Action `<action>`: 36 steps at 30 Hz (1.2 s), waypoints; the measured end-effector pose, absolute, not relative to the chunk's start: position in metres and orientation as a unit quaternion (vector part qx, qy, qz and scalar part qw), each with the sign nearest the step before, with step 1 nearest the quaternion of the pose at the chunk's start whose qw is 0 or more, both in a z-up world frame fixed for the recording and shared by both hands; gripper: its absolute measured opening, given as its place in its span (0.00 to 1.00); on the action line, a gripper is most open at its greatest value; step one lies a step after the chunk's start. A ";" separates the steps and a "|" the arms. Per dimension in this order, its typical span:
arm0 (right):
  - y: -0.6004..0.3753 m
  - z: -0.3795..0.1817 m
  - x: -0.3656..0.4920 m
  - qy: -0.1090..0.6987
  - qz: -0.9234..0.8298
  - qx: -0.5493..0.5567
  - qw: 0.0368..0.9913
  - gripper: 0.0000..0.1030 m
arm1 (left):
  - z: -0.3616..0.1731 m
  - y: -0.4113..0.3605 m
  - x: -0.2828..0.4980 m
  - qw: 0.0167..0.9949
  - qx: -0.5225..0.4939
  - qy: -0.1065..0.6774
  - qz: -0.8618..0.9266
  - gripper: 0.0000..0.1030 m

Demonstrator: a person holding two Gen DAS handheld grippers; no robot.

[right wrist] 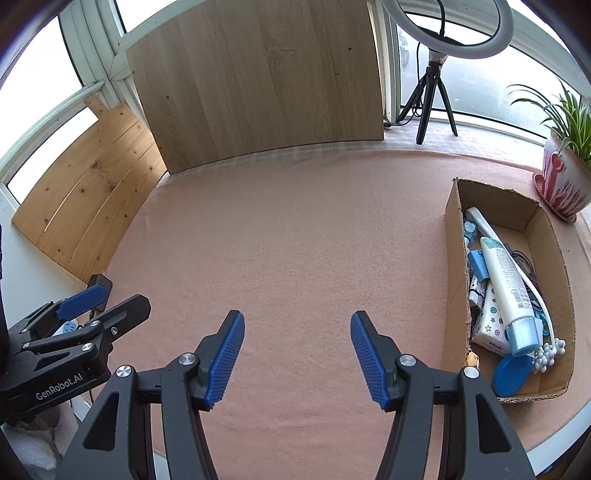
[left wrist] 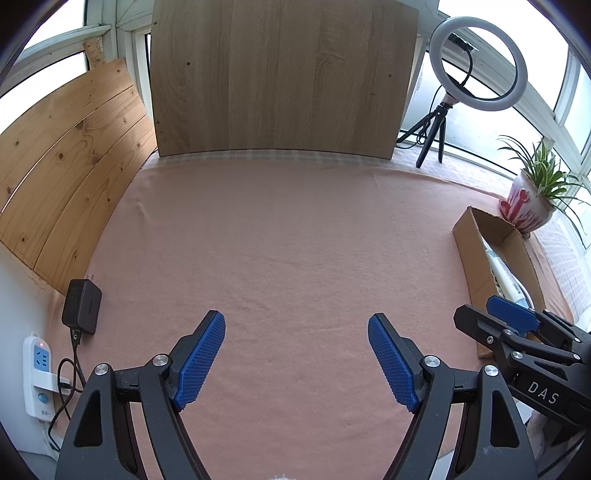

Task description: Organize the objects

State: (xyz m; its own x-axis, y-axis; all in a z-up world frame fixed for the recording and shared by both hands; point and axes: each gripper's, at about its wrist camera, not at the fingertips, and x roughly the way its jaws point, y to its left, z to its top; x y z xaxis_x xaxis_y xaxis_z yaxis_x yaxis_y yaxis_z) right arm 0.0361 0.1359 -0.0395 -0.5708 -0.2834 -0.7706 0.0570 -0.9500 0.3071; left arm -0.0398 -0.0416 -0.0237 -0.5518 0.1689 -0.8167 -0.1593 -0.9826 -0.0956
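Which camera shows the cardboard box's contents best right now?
The right wrist view: it looks down into the cardboard box, showing the white tube and blue lid. The left wrist view shows mostly its outer wall, partly behind the right gripper.

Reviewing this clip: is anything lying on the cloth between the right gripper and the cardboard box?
Nothing. In the right wrist view, only bare pink cloth lies between the open right gripper and the cardboard box; the collected items sit inside the box.

Bright daylight from blown-out windows [left wrist: 48, 26] behind the wooden board [left wrist: 280, 77], soft faint shadows, sharp focus, strong fisheye bending, dark vignette at corners.
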 end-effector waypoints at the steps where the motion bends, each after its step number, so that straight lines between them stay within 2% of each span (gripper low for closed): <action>1: 0.136 -0.039 0.036 -0.125 -0.877 0.453 0.097 0.54 | -0.023 -0.042 -0.039 0.093 -0.464 -0.005 0.881 0.80; 36: 0.138 -0.045 0.035 -0.132 -0.872 0.461 0.097 0.55 | -0.026 -0.039 -0.040 0.092 -0.466 -0.002 0.880 0.81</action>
